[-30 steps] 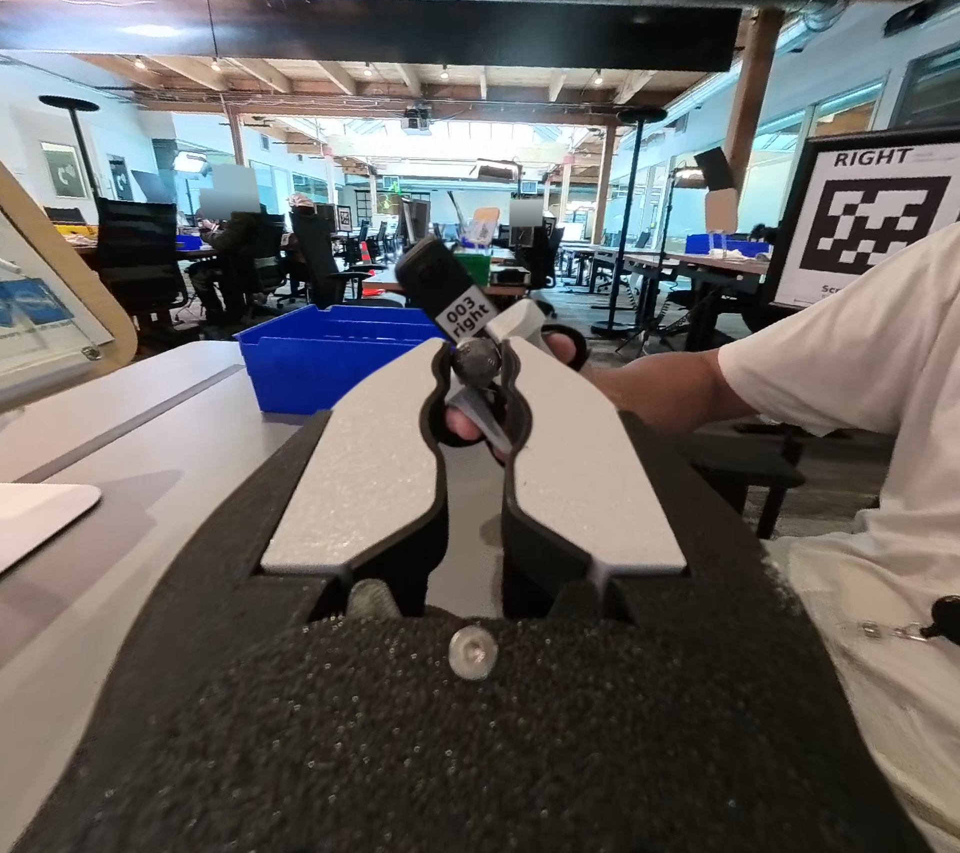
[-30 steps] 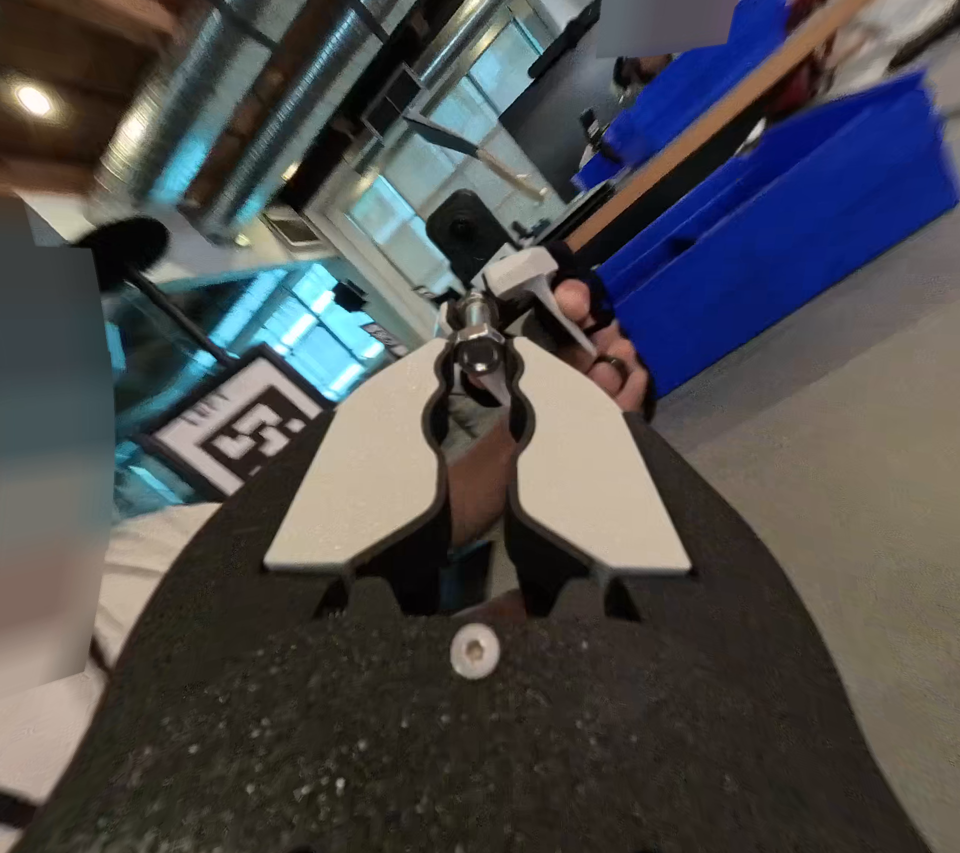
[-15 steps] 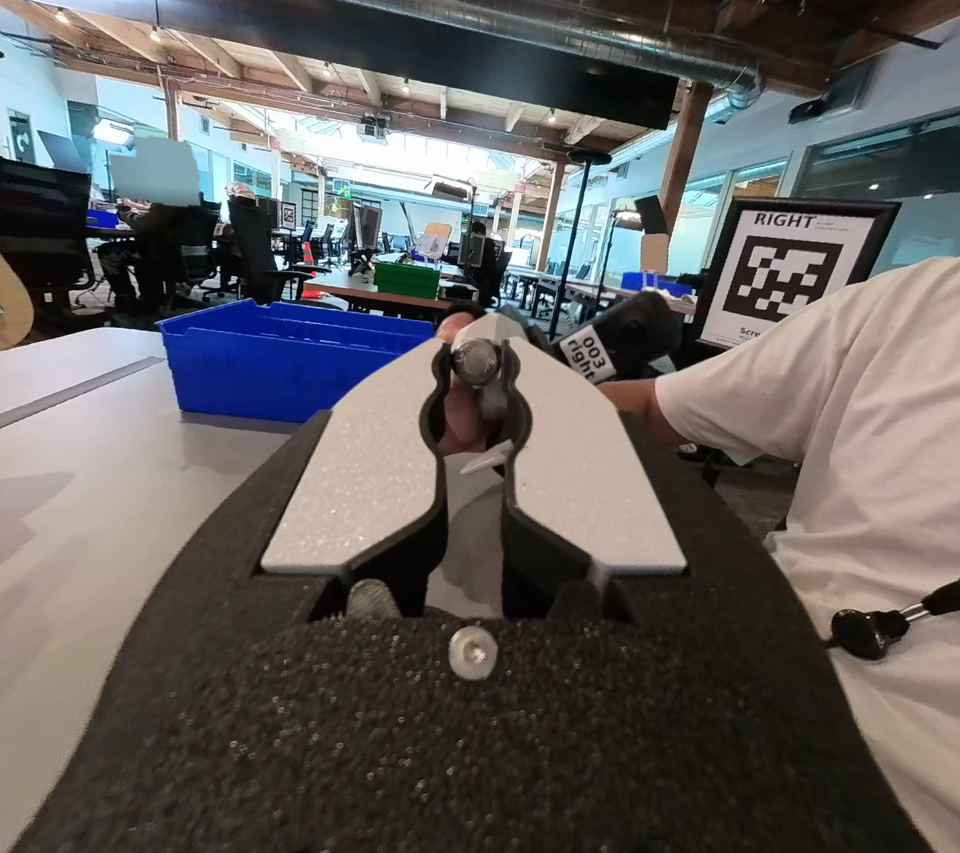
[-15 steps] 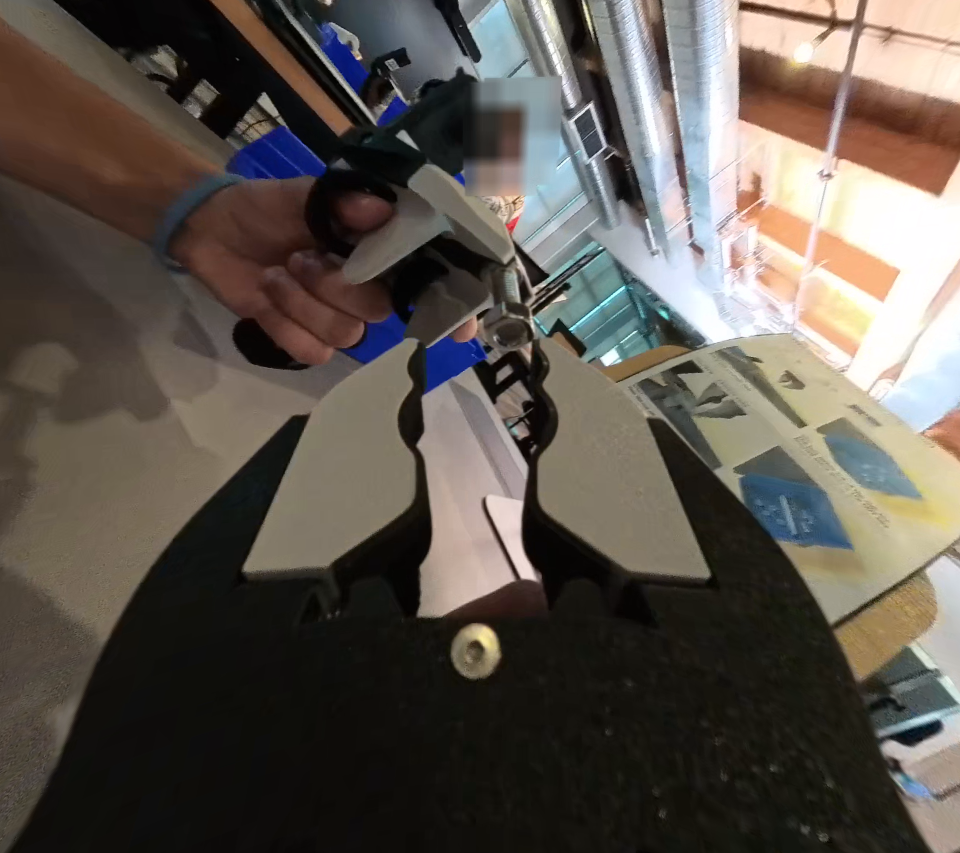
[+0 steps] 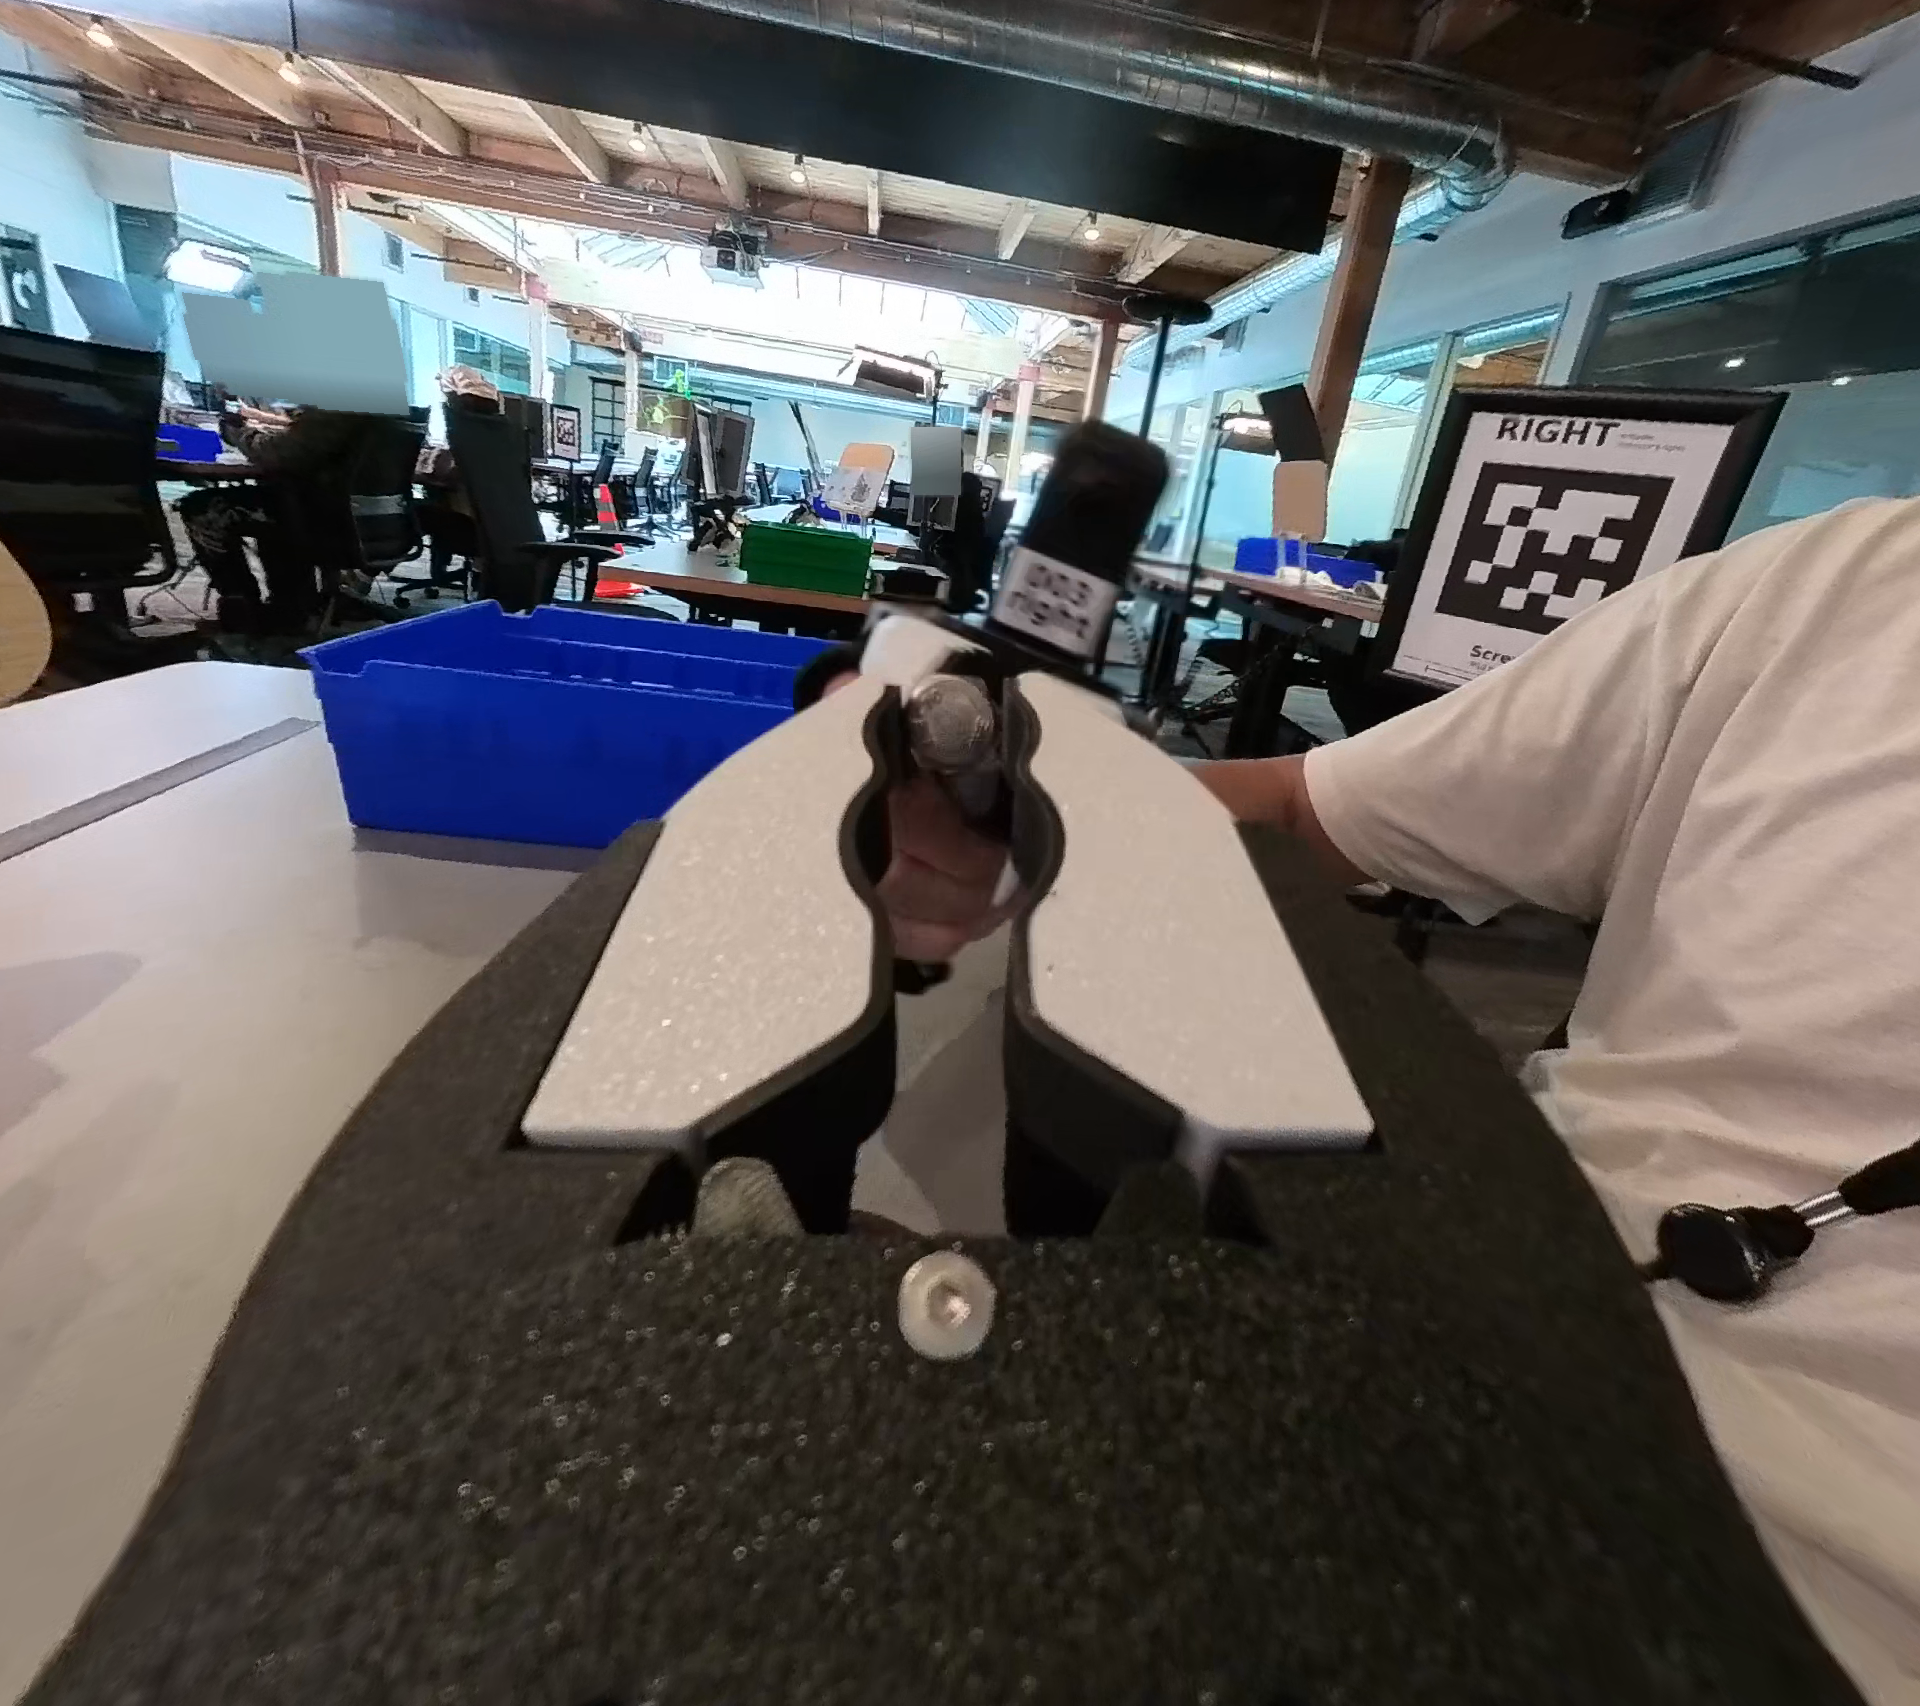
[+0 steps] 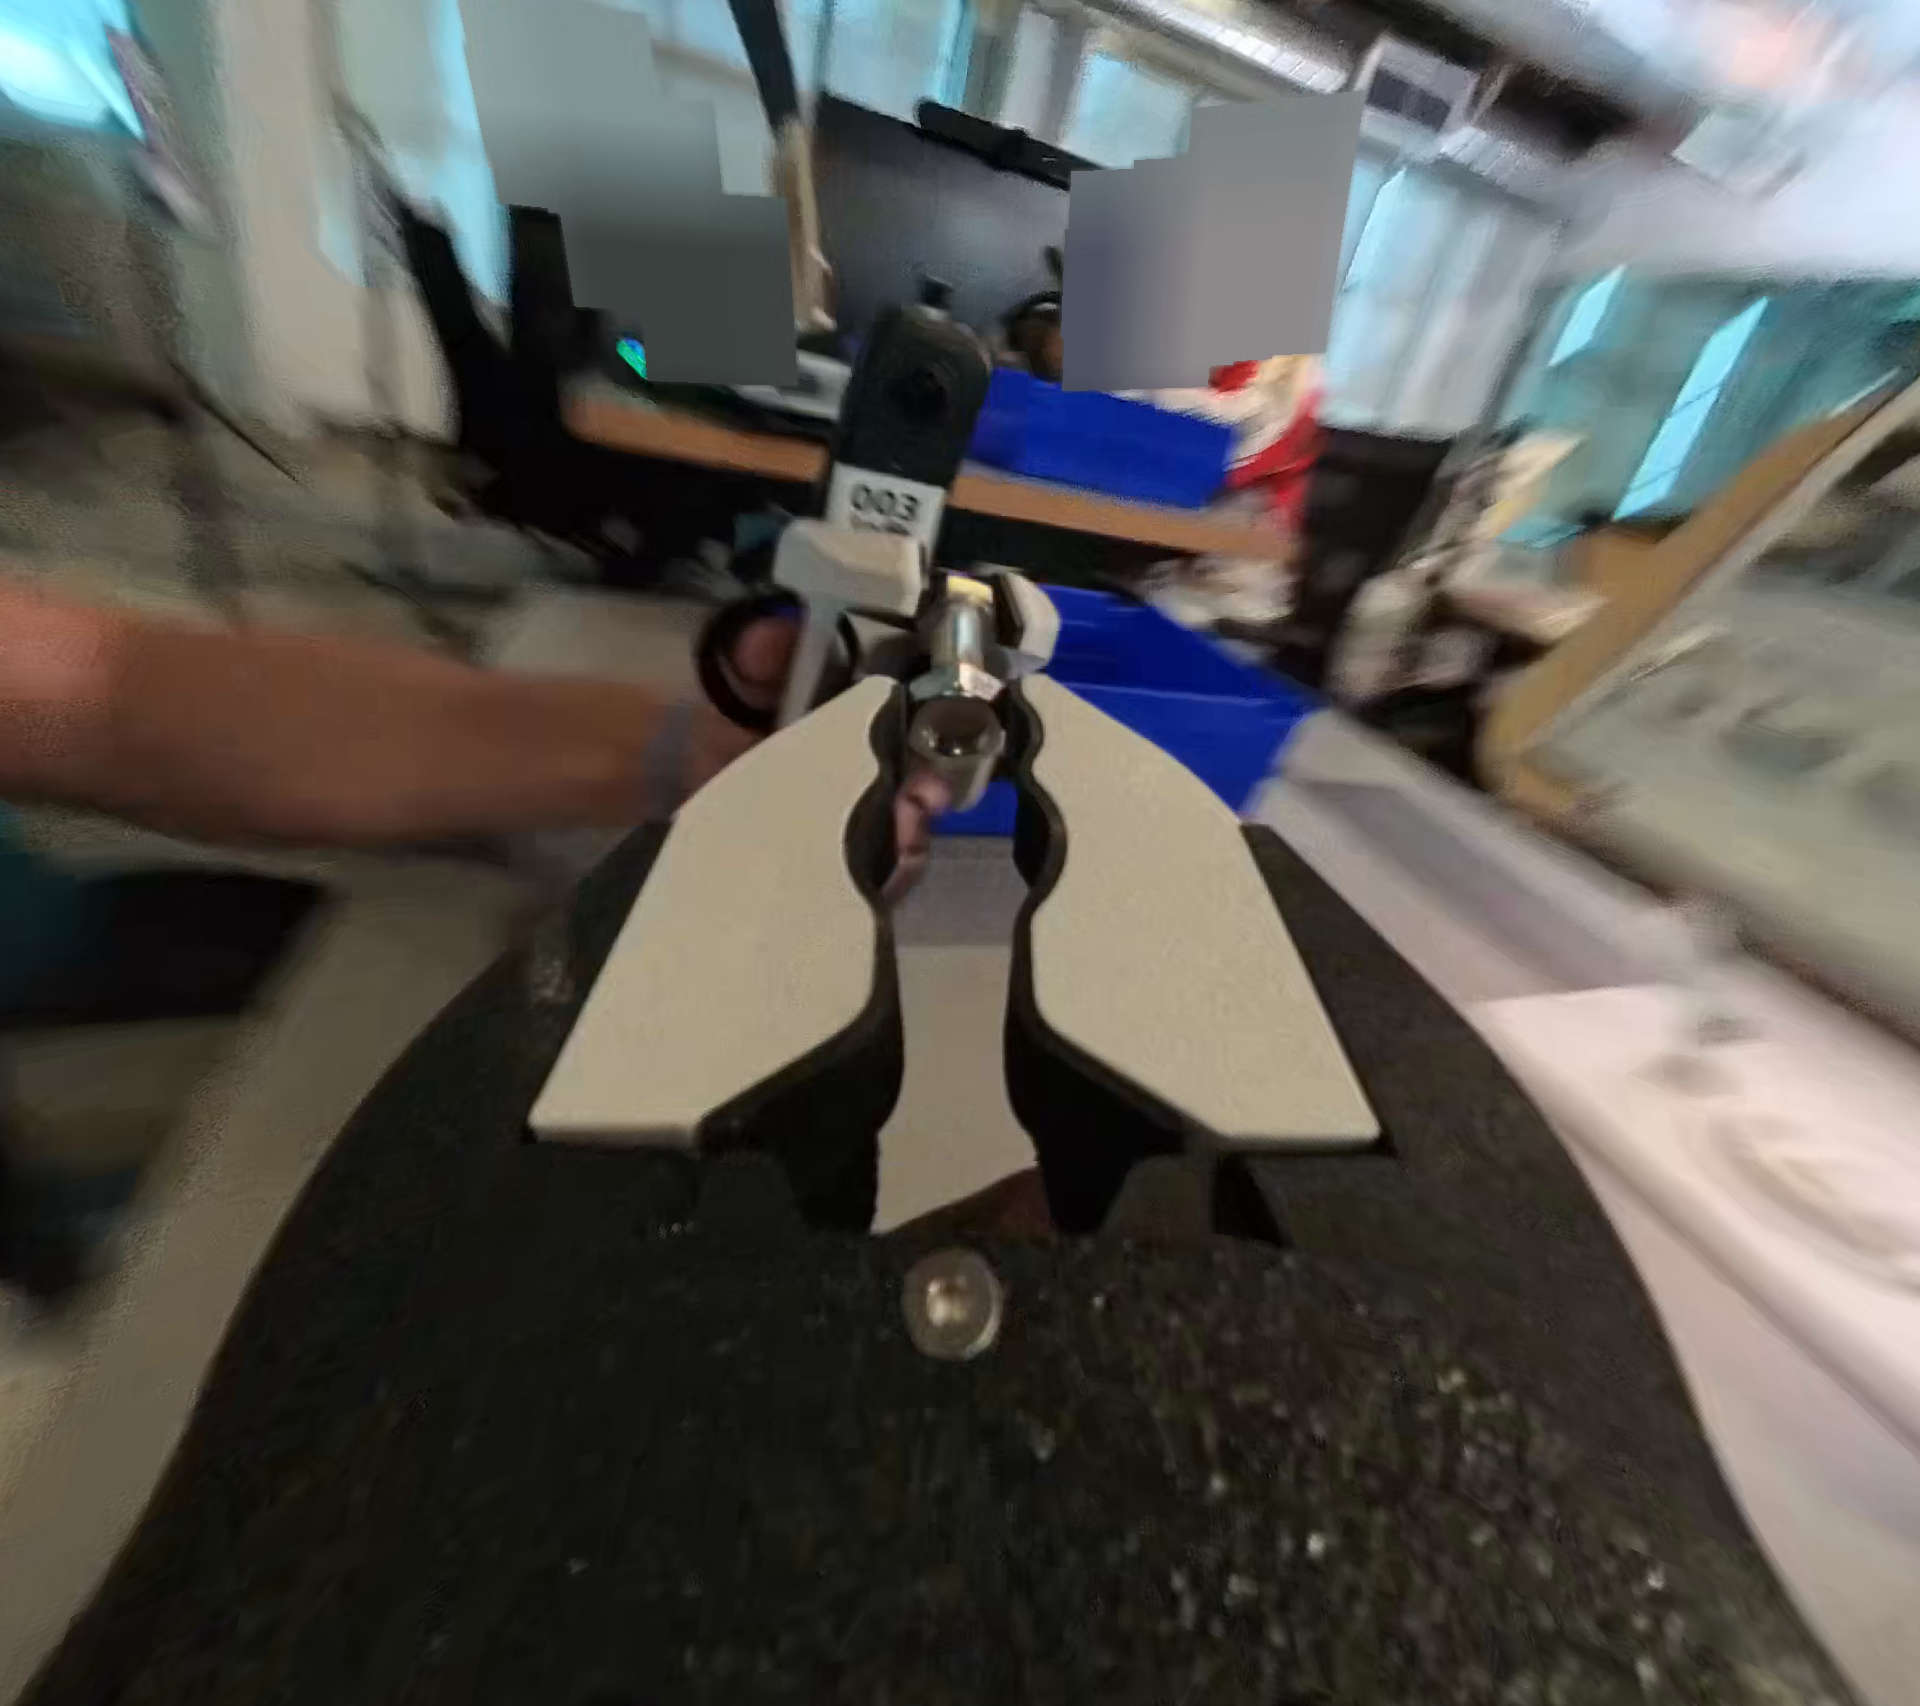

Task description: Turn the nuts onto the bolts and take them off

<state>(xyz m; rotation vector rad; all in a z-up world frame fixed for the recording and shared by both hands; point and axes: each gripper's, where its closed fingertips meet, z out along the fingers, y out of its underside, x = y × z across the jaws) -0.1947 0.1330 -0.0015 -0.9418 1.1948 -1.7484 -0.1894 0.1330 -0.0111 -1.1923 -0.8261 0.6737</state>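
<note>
- Steel bolt (image 5: 951,716), one, frame centre, clamped in my left gripper (image 5: 954,721); shank hidden.
- One nut (image 6: 954,682) on it; my right gripper (image 6: 954,737) clamps its tip.
- One blue bin (image 5: 551,742), mid-left; right view blurred.

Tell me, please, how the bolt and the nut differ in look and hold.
The bolt is a slim round shaft; the nut is a wider hexagonal collar. The bolt is clamped by the left gripper; the nut sits at the right gripper's tips. Both are shiny silver metal.
</note>
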